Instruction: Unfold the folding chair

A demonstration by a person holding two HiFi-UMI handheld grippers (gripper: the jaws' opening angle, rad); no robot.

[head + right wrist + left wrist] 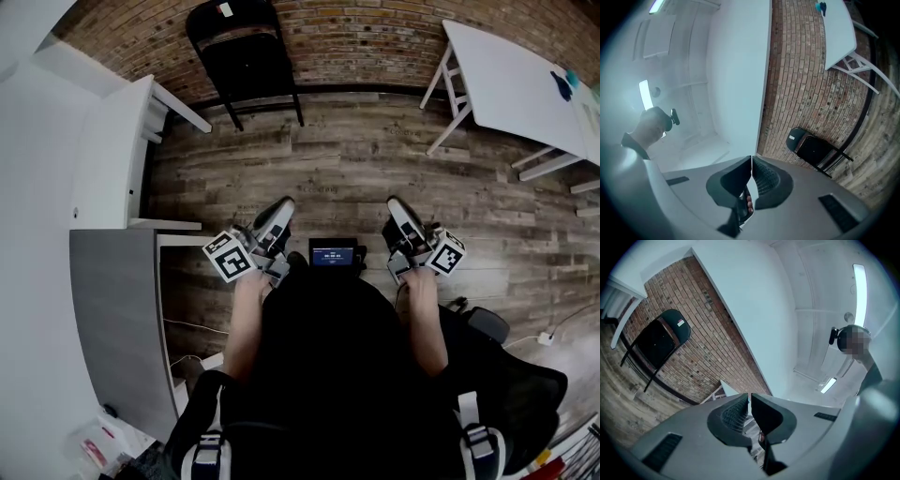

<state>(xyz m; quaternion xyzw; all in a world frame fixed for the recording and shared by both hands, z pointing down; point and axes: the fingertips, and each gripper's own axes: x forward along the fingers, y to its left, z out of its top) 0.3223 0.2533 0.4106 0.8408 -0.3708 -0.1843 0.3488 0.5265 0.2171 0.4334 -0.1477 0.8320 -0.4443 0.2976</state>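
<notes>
Folding chair (246, 52) folded flat vs brick wall (375, 37), well ahead of me; both hand-held grippers closed, empty.
L→R: white desk (111, 155) at left, left hand-held gripper (282, 212) jaws together, right hand-held gripper (397, 210) same, 2nd desk (506, 84) at right. Chair prob. stiff metal, heavyish; I'd grab backrest top + seat front edge. Only wood floor (356, 159) btw us.

Bare wooden floor (347, 178) lies open in front of the folding chair (246, 52). The left counter (112, 159) crowds its left side; the right counter (511, 84) stands well apart. A brick wall (366, 37) blocks behind it.
</notes>
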